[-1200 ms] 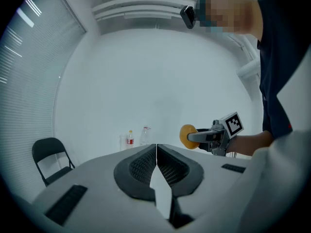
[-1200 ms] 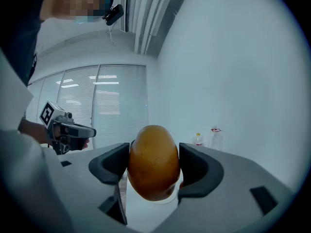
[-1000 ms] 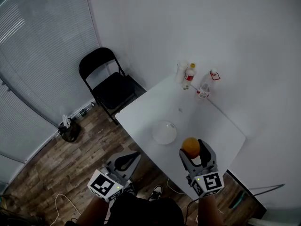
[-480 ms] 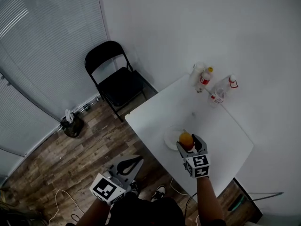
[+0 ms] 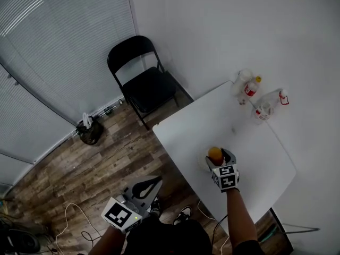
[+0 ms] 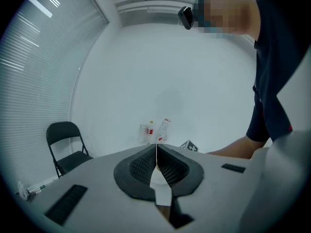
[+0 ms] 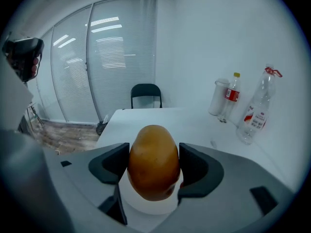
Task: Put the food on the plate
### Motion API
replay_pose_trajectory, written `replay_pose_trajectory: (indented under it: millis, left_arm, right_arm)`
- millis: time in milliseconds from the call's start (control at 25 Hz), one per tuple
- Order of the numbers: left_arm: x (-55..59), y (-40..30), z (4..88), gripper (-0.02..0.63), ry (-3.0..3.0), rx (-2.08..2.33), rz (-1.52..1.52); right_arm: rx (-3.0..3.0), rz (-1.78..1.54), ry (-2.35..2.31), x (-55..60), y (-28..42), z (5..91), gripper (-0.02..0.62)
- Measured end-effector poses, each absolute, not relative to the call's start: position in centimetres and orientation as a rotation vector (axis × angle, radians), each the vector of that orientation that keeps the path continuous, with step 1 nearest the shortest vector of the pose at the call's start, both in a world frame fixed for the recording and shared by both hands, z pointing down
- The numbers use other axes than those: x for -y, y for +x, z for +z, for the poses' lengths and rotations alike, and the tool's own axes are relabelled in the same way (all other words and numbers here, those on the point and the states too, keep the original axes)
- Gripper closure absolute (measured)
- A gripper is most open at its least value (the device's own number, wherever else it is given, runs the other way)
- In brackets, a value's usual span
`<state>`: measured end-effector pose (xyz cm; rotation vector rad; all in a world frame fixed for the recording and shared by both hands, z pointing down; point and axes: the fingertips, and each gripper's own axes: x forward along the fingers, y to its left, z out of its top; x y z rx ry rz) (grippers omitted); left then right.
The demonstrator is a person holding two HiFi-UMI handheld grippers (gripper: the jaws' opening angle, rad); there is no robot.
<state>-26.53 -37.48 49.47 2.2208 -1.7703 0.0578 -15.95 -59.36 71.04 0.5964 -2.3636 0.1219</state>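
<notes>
The right claw (image 5: 219, 158) is clutching the food (image 7: 153, 159) just over the plate (image 7: 146, 207), release pending. The left claw (image 6: 156, 154) is idling clenched, empty.

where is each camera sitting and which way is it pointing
Head view: on the person's head, looking steeply down at the table; both forearms, left gripper and right gripper show.
Left gripper view: rides that gripper, facing the wall over its shut fingers; the person's torso shows.
Right gripper view: rides that gripper, facing the chair, fingers holding the food.
Shared: all three show the bottles.
</notes>
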Motion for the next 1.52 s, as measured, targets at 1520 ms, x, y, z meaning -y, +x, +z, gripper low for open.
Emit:
replay_pose_trajectory:
  millis: [1520]
  left_arm:
    - [36.3, -23.7, 43.6, 0.581, 2.391, 1.723, 0.005]
  right_arm:
    - [2.863, -0.145, 0.831, 50.3, -12.8, 48.0, 0.264]
